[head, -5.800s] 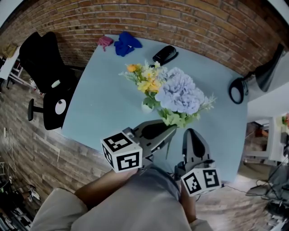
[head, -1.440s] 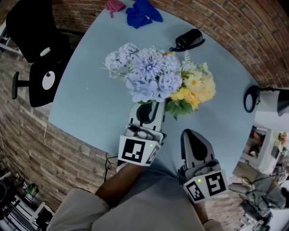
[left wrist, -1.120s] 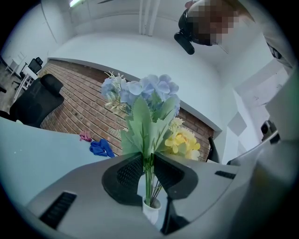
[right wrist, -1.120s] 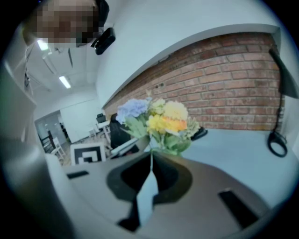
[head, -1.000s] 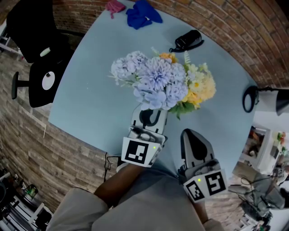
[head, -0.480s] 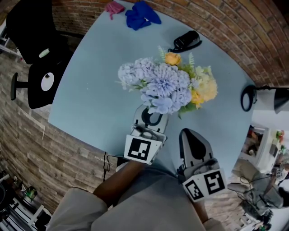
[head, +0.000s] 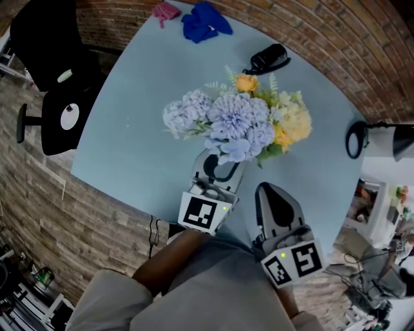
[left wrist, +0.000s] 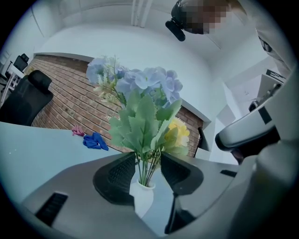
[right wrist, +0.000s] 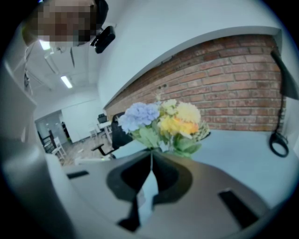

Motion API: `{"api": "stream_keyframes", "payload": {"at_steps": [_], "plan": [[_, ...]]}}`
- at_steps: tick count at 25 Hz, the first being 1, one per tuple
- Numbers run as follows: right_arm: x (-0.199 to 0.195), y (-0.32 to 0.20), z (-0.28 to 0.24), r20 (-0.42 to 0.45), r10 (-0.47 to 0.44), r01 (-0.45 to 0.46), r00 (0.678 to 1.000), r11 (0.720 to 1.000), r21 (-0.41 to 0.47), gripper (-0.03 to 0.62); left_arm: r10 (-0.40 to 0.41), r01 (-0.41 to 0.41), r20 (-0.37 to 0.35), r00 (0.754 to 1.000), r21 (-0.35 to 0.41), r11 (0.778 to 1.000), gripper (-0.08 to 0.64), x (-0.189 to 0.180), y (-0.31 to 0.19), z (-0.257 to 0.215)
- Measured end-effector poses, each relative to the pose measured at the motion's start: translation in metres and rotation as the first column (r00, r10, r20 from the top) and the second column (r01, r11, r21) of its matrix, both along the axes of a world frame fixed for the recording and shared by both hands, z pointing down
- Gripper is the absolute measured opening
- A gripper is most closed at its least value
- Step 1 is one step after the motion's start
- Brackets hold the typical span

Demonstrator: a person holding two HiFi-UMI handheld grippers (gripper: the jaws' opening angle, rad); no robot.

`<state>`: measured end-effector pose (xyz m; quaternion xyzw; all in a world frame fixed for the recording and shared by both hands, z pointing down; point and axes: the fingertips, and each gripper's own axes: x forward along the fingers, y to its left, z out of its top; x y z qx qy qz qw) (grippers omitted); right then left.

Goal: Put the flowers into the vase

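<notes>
A white vase [left wrist: 142, 199] stands on the pale blue table [head: 129, 129]. In it are lilac hydrangeas [head: 234, 126] and yellow and orange flowers [head: 290, 127]. In the left gripper view the green stems [left wrist: 146, 169] rise from the vase's mouth, straight between the jaws. My left gripper [head: 220, 163] [left wrist: 149, 162] has just been opening and stands open, its pads clear of the stems on both sides. In the head view the blooms hide the vase. My right gripper [head: 272, 192] [right wrist: 152, 156] is shut on nothing, just right of the bouquet and nearer to me.
A blue cloth [head: 206, 19] and a pink cloth [head: 165, 10] lie at the table's far edge. A black object [head: 268, 58] lies behind the flowers. A black lamp [head: 357, 139] is at the right, an office chair [head: 48, 39] at the left. A brick wall runs behind.
The lilac bunch has swung right, in against the yellow flowers, and stands in the vase. My left jaws have spread apart off the stems. The right gripper has stayed put.
</notes>
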<state>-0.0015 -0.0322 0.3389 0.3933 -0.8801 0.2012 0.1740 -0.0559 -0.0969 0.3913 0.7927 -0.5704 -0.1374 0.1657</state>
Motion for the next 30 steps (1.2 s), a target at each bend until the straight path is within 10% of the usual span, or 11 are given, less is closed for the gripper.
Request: {"api": "stream_keyframes", "payload": {"at_steps": [17,30], "plan": [[-0.005,0.007,0.001,0.036,0.018,-0.018,0.999,1.000,0.005,0.025,0.073,-0.070,0.043,0.996,-0.074,0.995,0.175,-0.007,0.023,0.013],[0.003,0.012,-0.004,0.058,0.008,-0.011,0.998,0.999,0.052,0.023,0.176,-0.166,0.122,0.977,-0.089,0.982,0.021,-0.004,0.044,-0.021]]}}
